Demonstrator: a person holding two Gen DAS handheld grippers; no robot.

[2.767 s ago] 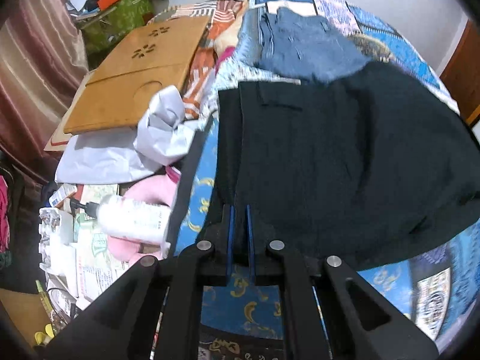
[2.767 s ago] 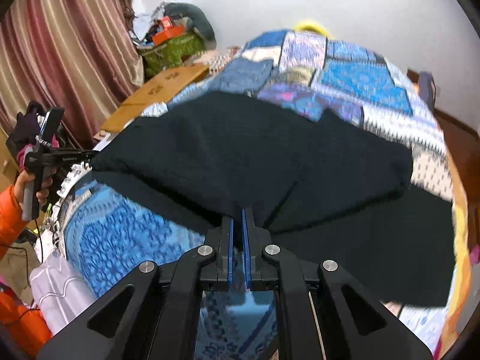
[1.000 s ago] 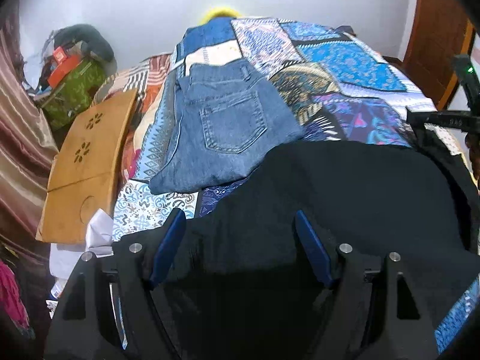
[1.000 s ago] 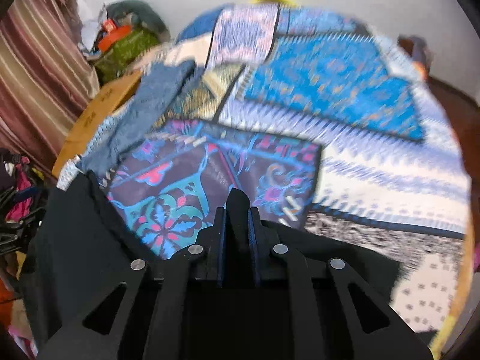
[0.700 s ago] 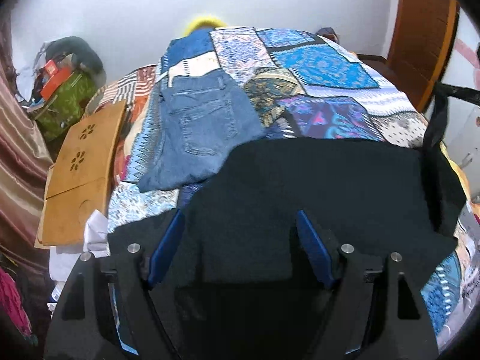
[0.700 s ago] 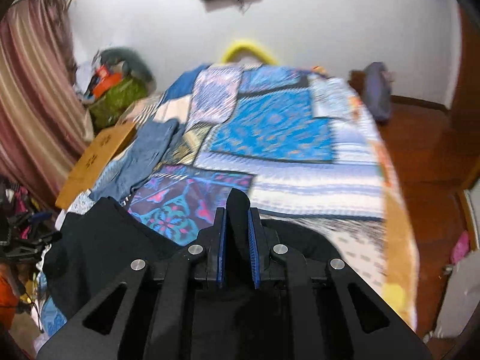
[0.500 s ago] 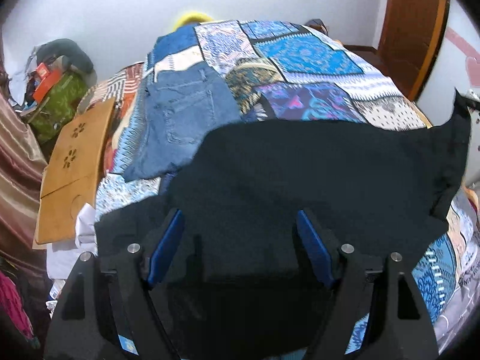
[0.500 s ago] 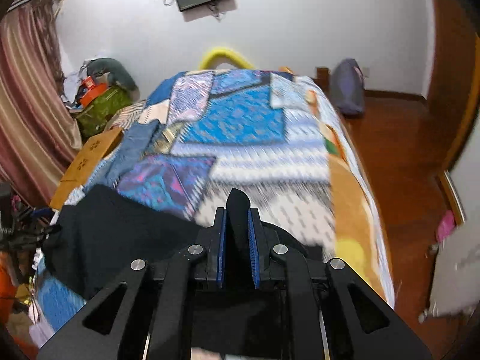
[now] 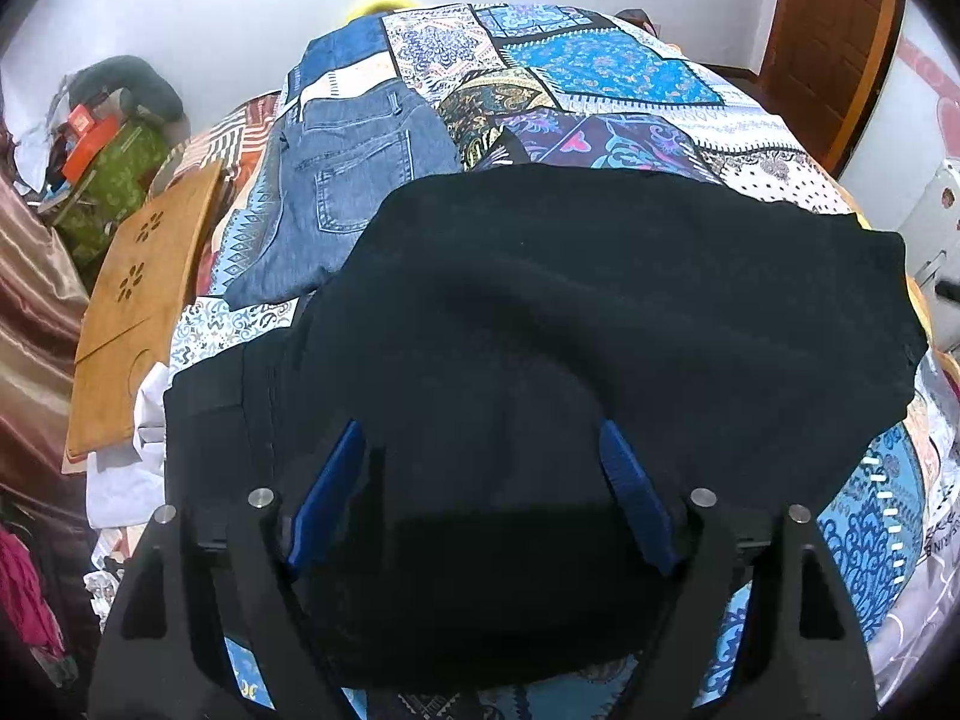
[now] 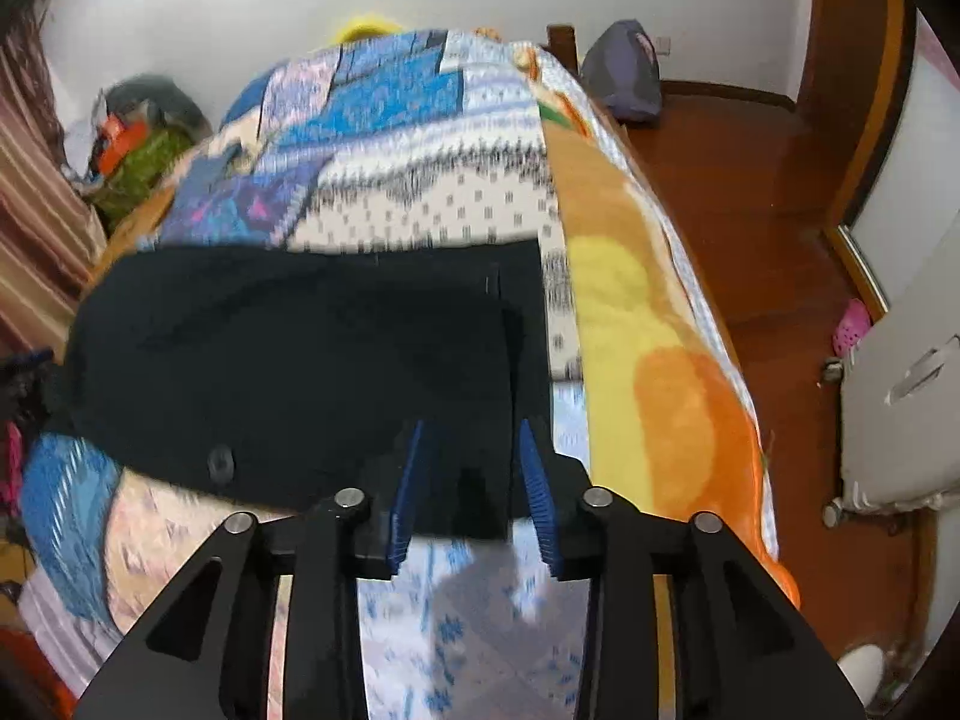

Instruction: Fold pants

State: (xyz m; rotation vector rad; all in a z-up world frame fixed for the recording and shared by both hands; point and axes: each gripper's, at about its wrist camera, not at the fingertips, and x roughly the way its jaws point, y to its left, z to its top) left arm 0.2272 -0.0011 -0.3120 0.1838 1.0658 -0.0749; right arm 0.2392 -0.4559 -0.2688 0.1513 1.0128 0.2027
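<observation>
The black pants [image 9: 600, 324] lie folded across the near part of the patchwork bedspread [image 9: 600, 60]. My left gripper [image 9: 480, 438] is open, its blue pads wide apart just above the near left part of the pants. In the right wrist view the pants [image 10: 300, 372] fill the near left of the bed. My right gripper [image 10: 471, 438] is open over their right edge, with nothing between the pads.
Folded blue jeans [image 9: 354, 180] lie behind the black pants. A wooden lap table [image 9: 144, 306] and clutter sit off the bed's left side. Right of the bed [image 10: 630, 300] is wooden floor [image 10: 780, 210] and a white appliance [image 10: 900, 390].
My right gripper was shut on the pants' edge and carried it rightward across the bed; it has now opened and let go. My left gripper opened earlier and stays open.
</observation>
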